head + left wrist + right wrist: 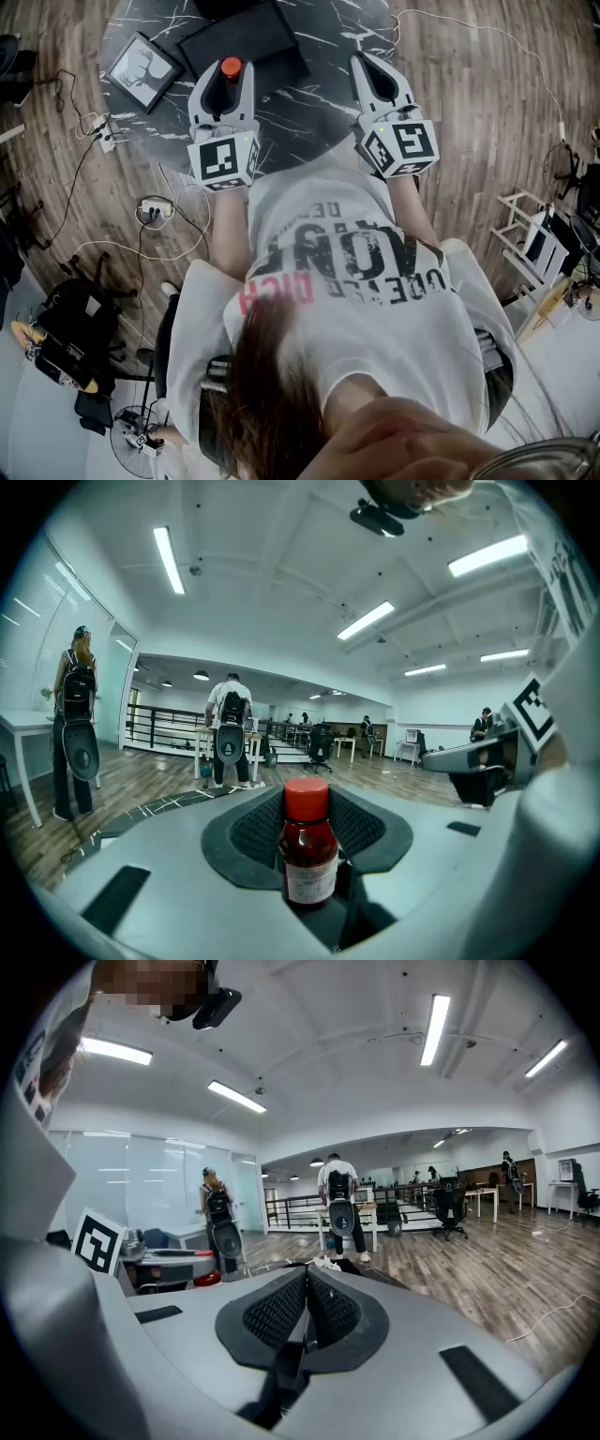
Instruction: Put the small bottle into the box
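Bottle [309, 846], red-capped, is clamped upright in the left claw [225, 82] above the dark marble bench [319, 80]. Right claw [306, 1283] is shut tight, nothing gripped, over at right.

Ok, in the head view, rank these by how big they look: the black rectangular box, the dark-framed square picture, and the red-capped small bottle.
1. black rectangular box
2. dark-framed square picture
3. red-capped small bottle, clearly the smallest; little beyond its cap shows
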### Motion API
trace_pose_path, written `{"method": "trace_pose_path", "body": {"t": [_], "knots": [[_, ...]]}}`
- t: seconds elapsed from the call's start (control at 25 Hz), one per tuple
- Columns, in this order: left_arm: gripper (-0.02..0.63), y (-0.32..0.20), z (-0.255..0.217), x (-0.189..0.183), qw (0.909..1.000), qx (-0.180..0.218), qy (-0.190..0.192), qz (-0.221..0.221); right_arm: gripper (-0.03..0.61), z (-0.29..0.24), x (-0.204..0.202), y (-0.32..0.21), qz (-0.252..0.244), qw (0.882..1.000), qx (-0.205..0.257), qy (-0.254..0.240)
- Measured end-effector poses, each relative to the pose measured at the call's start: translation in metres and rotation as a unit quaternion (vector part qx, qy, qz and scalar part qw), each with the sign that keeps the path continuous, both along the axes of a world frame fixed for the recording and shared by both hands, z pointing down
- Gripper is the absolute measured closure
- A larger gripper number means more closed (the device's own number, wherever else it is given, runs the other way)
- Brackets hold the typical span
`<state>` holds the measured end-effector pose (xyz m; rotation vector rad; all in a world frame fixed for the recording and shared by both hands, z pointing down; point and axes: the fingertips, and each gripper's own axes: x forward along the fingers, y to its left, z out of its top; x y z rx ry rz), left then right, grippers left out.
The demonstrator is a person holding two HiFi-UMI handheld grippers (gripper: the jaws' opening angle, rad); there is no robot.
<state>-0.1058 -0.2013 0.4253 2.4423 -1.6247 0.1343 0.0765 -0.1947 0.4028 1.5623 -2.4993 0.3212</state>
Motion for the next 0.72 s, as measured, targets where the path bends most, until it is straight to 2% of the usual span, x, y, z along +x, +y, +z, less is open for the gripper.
{"method": "trace_pose_path", "body": {"t": [0.72], "knots": [[0.469,-0.002,0.051,0.006,0.9983,-0.056,-0.004,0.015,0.577,0.019,-0.009,-0.007,-0.012,0.999,-0.028,0.01]]}}
